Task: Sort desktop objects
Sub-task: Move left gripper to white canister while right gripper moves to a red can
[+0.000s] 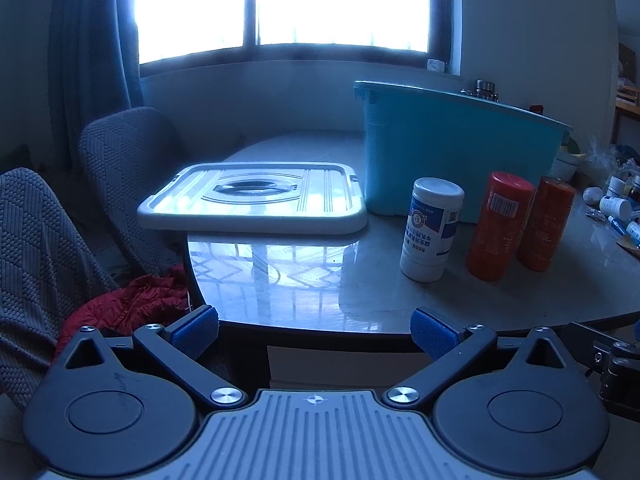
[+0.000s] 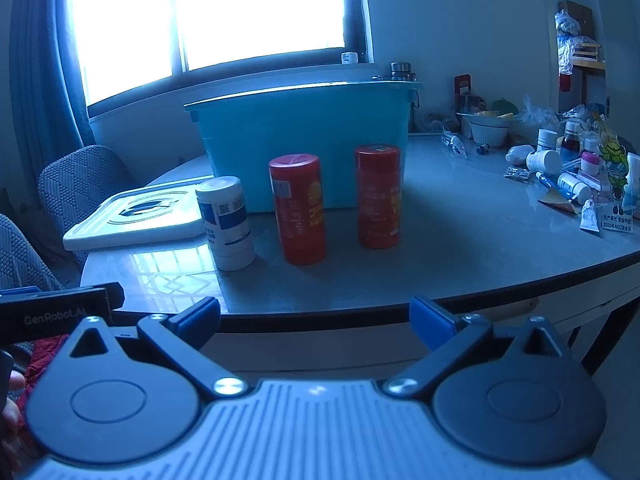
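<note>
A white bottle with a blue label [image 1: 430,230] [image 2: 227,224] and two red canisters [image 1: 498,226] [image 1: 546,224] stand upright in a row on the grey table, in front of a teal storage bin [image 1: 448,156] [image 2: 304,140]. The same canisters show in the right wrist view [image 2: 298,208] [image 2: 378,196]. The bin's white lid [image 1: 256,198] [image 2: 136,216] lies flat at the table's left edge. My left gripper [image 1: 314,334] is open and empty, just before the table's near edge. My right gripper [image 2: 314,322] is open and empty, also before the near edge.
Small bottles, tubes and packets [image 2: 560,172] clutter the table's right side, with a white bowl [image 2: 488,130] behind. Two grey chairs [image 1: 120,168] stand left of the table, red cloth [image 1: 132,304] between them. The table's dark edge [image 2: 480,300] runs close in front of both grippers.
</note>
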Demonstrator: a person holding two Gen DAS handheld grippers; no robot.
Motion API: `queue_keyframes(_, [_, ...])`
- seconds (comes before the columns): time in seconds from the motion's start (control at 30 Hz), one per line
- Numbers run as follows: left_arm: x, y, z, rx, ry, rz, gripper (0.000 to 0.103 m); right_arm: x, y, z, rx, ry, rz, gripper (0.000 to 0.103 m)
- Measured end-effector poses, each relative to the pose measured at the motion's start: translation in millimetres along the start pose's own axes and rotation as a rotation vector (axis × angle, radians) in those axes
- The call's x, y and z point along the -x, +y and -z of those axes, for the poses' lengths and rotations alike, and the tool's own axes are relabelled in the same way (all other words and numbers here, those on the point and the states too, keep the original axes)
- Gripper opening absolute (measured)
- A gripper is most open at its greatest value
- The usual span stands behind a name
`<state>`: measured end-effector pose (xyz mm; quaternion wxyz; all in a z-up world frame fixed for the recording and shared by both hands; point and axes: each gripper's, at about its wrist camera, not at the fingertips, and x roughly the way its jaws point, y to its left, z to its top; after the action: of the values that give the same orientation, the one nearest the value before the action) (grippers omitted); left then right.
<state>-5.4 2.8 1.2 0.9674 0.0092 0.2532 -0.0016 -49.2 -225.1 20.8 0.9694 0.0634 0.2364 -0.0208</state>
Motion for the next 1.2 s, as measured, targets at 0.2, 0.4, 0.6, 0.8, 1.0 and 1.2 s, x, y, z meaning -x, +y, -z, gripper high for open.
queue_keyframes(0.2, [7.3, -9.4, 1.2, -0.005, -0.014, -0.014, 0.103, 0.1, 1.2, -0.5, 0.007, -0.019, -0.003, 0.101])
queue_keyframes(0.4, [9.7, -14.4, -0.3, -0.001, -0.018, -0.013, 0.103, 11.9, -15.1, 1.2, 0.013, -0.052, 0.003, 0.101])
queue_keyframes(0.6, [16.2, -21.6, -2.4, 0.017, -0.036, -0.007, 0.103, 21.5, -26.3, 0.0, 0.017, -0.068, 0.005, 0.101])
queue_keyframes(0.8, [15.7, -32.4, -0.3, 0.013, -0.03, -0.001, 0.103, 17.5, -34.1, -2.2, 0.02, -0.062, 0.016, 0.101])
queue_keyframes(1.0, [13.0, -36.9, 1.8, 0.011, -0.032, 0.01, 0.103, 10.6, -35.7, -4.6, 0.016, -0.058, 0.013, 0.1])
queue_keyframes(1.2, [4.1, -40.1, -1.6, 0.005, -0.038, 0.015, 0.103, 2.3, -39.9, -6.8, 0.014, -0.056, 0.022, 0.099])
